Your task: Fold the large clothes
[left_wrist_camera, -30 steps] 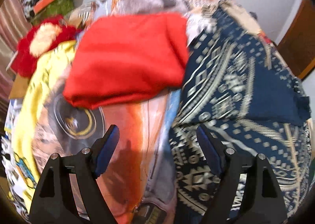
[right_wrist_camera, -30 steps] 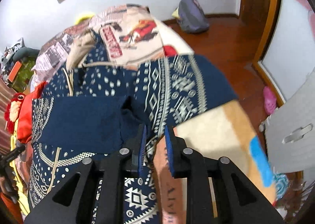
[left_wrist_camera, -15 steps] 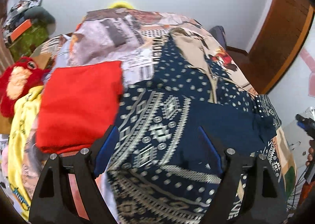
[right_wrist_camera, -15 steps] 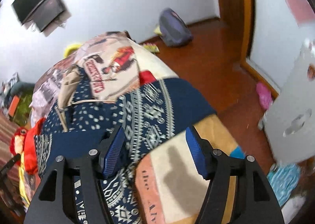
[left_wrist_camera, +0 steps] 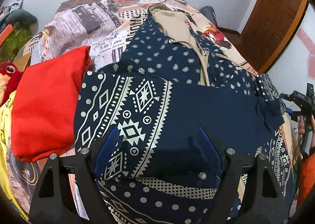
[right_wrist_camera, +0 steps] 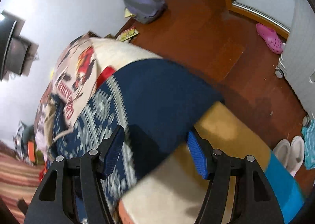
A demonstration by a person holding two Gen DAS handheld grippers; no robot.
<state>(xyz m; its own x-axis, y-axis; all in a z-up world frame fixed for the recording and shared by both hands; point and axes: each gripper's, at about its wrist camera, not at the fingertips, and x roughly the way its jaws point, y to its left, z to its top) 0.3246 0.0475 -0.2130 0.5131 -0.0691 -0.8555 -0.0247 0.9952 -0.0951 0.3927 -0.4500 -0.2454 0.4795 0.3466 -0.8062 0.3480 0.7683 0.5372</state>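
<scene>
Plush toy: a red plush toy (left_wrist_camera: 8, 70) sat at the far left edge, well left of the left tongs.
Red garment: a folded red garment (left_wrist_camera: 47, 104) lay on the bed, ahead and left of the left tongs, its edge touching the hoodie.
Left tongs: the left tongs (left_wrist_camera: 159, 145) stood wide, nothing pressed between the blue pads, which hovered over the hoodie's folded-over patterned sleeve.
Hoodie: the navy patterned hoodie (left_wrist_camera: 177, 62) lay spread on the bed, directly ahead of and beneath the left tongs, beige hood at the far end, zip closed.
Bed: the bed (left_wrist_camera: 94, 21) carried a printed cover.
Right tongs: the right tongs (right_wrist_camera: 155, 153) had just been opening and stood partly apart; the hoodie's navy edge (right_wrist_camera: 157, 94) lay between the pads, not pinched.
Floor: a pink clog (right_wrist_camera: 269, 38) lay far ahead and right of the right tongs.
</scene>
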